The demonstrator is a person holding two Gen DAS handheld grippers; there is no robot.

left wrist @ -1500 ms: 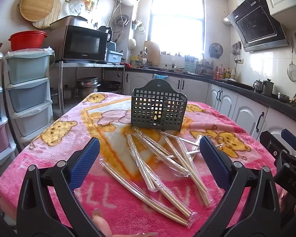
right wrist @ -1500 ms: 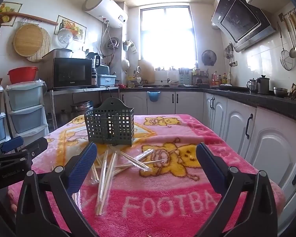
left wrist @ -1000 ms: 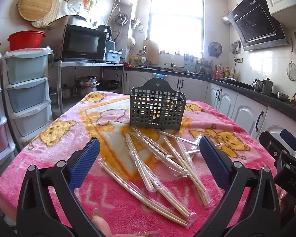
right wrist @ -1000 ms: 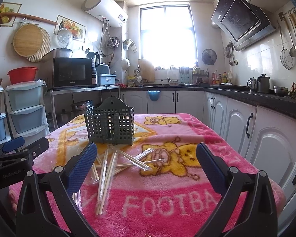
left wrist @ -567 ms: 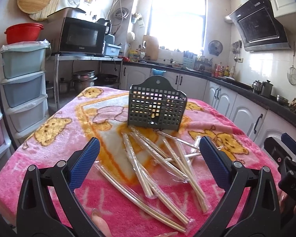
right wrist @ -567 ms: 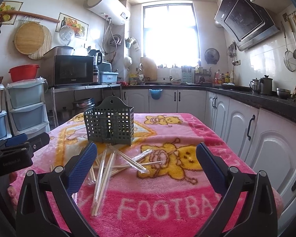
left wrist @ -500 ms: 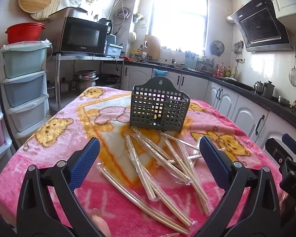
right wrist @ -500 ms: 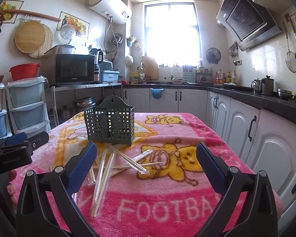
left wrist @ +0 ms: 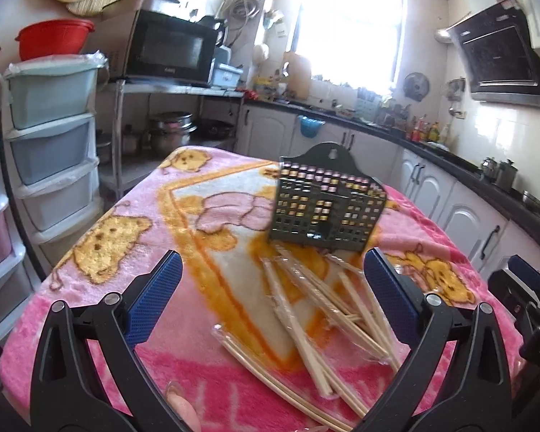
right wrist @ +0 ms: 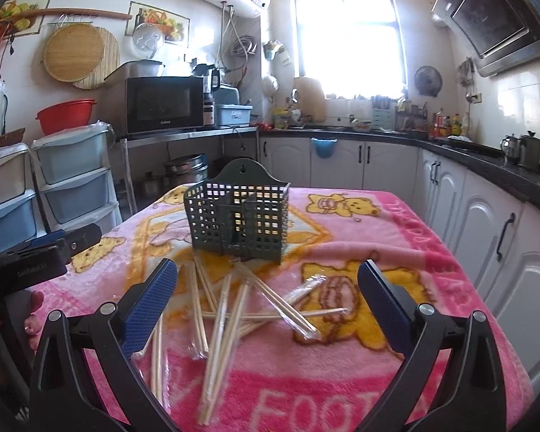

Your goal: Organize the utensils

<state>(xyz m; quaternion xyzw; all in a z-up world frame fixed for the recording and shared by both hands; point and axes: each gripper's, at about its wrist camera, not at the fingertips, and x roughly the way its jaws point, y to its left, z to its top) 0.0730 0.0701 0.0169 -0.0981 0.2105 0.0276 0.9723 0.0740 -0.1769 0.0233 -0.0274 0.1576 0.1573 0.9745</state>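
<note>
Both grippers have come in closer to the chopsticks than before, and the left gripper has swung to its left, so the pile now sits by its right finger. It is wide open and holds nothing, and the right gripper is wide open and empty too, hanging over the chopsticks in their clear wrappers. They lie in a loose heap on the pink blanket over the bench, just in front of the upright basket.

Motion-blurred wrapped chopsticks
</note>
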